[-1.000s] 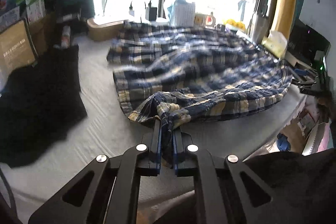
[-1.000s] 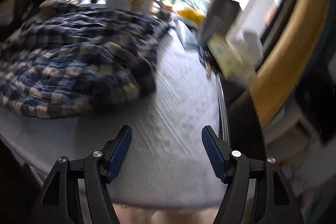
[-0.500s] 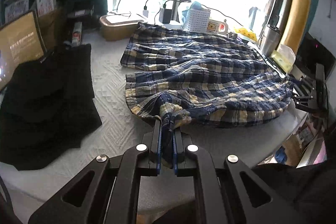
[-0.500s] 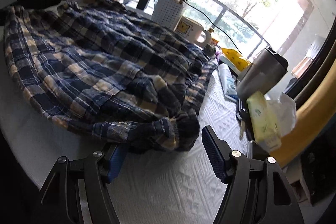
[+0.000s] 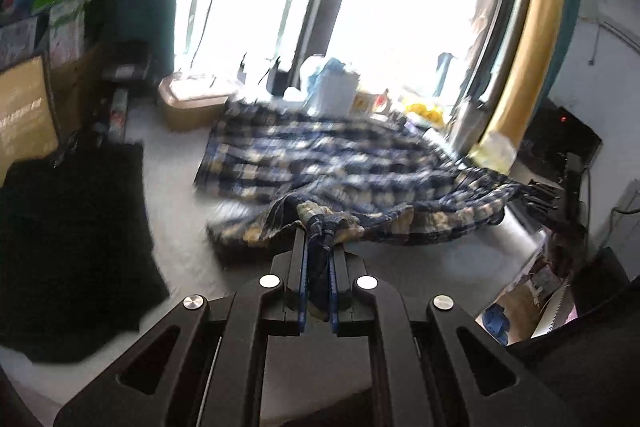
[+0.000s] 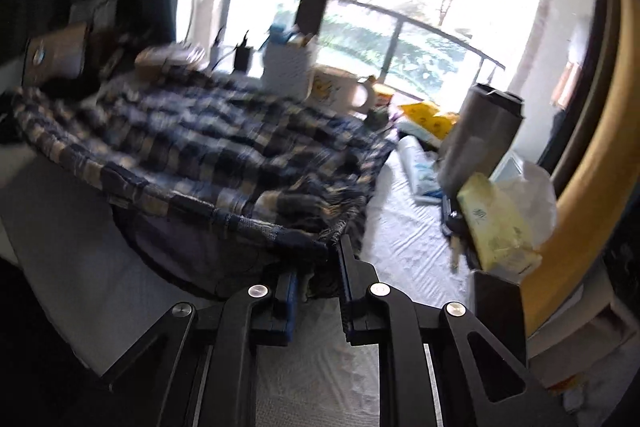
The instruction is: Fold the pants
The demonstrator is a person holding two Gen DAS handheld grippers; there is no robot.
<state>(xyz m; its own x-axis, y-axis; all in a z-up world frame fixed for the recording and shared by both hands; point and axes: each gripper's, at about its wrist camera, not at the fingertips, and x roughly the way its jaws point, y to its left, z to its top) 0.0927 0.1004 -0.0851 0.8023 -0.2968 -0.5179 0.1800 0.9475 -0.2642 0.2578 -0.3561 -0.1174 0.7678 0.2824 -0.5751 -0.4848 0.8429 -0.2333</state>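
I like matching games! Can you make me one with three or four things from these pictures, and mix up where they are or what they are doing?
Things:
1. blue and cream plaid fabric pants
2. tall grey metal tumbler
3. flat black cloth
4. white mug with a yellow picture

Places or states:
A. lying on the white cover, off to the left side
B. pinched at its near edge by both the left gripper and the right gripper
C. standing upright near the yellow curtain edge
D. behind the plaid cloth, by the window

Pairs: 1-B, 2-C, 3-A, 4-D
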